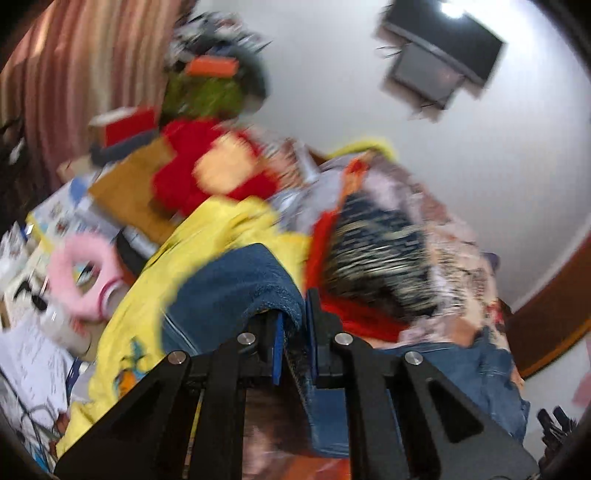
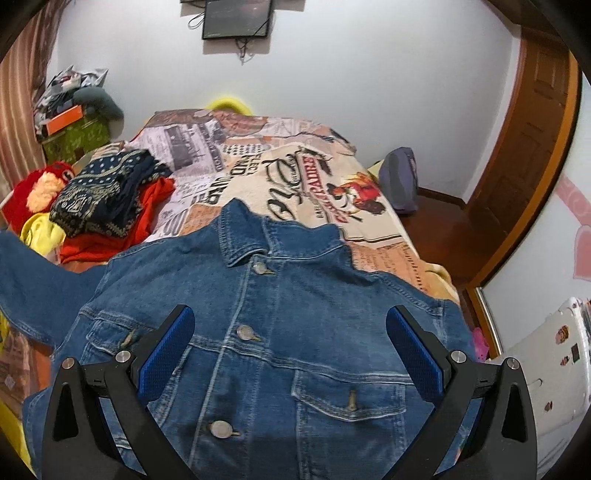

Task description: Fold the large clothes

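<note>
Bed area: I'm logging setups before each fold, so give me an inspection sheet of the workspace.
Surface: bed with a printed blanket, partly bare.
Job's things: denim jacket lies front up, buttoned, collar away from the camera; its sleeve is raised in the left tool.
Clutter: pile of clothes on the bed's left side; red plush beside it; boxes in the corner.
Grippers: left tool shut on the sleeve; right tool open over the jacket's chest, not touching cloth as far as I can tell.
Cables: cords hang below the wall screen.
Surroundings: white wall, wooden door, striped curtain.
</note>
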A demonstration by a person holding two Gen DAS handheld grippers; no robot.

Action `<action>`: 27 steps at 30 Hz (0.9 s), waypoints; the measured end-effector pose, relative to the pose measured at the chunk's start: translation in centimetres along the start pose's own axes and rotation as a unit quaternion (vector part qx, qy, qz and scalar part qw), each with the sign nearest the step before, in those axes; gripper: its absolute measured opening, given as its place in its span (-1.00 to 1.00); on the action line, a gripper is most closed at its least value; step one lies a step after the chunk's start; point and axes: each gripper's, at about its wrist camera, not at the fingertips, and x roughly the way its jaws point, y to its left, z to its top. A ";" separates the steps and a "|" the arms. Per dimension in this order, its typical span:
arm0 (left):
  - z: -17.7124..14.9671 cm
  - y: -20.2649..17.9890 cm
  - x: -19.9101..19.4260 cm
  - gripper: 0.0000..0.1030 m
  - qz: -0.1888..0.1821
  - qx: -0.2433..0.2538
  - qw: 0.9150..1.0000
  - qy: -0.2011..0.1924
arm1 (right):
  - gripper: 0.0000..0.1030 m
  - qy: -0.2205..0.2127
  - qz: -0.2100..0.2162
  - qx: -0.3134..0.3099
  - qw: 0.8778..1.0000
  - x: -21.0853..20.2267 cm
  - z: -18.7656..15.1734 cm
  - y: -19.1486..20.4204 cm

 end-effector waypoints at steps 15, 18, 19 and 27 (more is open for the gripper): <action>-2.1 -24.4 -3.3 -0.81 -0.193 0.162 0.968 -0.014 | 1.00 -0.023 0.027 0.054 0.998 -1.4 -0.5 -4.5; -4.9 -28.1 -2.2 -0.81 -0.214 0.187 0.958 0.020 | 1.00 -0.023 0.031 0.062 0.997 -1.5 -0.8 -5.2; -6.1 -29.5 -1.4 -0.81 -0.224 0.198 0.953 0.041 | 1.00 -0.022 0.030 0.063 0.997 -1.5 -0.8 -5.4; -15.6 -35.4 3.9 -0.81 -0.224 0.271 0.921 0.170 | 1.00 -0.016 0.018 0.072 0.997 -1.8 -2.0 -7.5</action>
